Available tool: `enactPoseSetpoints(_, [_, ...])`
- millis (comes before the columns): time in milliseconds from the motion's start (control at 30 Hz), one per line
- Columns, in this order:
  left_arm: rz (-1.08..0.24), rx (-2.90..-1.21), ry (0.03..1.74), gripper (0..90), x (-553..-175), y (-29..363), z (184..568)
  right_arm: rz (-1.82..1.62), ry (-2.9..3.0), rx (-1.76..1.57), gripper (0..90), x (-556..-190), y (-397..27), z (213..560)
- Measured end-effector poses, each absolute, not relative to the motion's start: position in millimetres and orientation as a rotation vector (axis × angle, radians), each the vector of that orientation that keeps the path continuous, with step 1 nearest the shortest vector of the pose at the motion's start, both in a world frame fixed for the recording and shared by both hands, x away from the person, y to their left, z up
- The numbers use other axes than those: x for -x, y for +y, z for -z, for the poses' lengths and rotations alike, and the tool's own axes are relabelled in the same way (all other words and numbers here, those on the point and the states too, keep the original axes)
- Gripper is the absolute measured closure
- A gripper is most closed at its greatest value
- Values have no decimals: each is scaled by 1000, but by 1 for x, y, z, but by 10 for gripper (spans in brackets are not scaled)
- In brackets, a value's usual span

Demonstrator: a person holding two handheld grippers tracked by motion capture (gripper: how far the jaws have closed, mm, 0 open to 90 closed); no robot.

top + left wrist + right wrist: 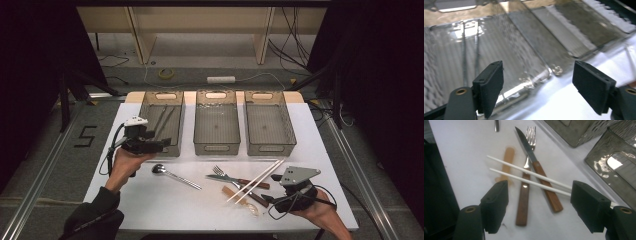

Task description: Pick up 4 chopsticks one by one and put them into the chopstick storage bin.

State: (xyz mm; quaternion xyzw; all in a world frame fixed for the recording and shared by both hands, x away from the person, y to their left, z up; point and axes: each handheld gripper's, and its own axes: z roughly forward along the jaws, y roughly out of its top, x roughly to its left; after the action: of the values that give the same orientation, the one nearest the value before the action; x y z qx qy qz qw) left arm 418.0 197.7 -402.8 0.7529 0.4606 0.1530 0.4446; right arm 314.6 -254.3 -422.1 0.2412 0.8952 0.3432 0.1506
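We see the left tongs (162, 144) open and empty at the near edge of the left bin (148, 107), which holds dark chopsticks (162, 119). Right tongs (269, 199) open near the tabletop's (150, 200) front right corner, facing white chopsticks (529, 178) crossing knife (536, 167) and fork (525, 192).

Three clear bins (216, 125), two white chopsticks (256, 180), one spoon (172, 174), one fork (226, 176), one knife (235, 180)

A lab recording bay is surrounding me: black curtains (30, 60) are hanging on both sides, cables (290, 45) are trailing over the floor, aluminium rails (42, 165) are framing the white bench (165, 205).
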Motion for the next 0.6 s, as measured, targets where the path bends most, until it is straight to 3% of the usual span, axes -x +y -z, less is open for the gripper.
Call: enactPoseSetpoints(600, [-385,-1910,1001,195,-351,178,418,-816,2643,-605,370,-338,-231,434])
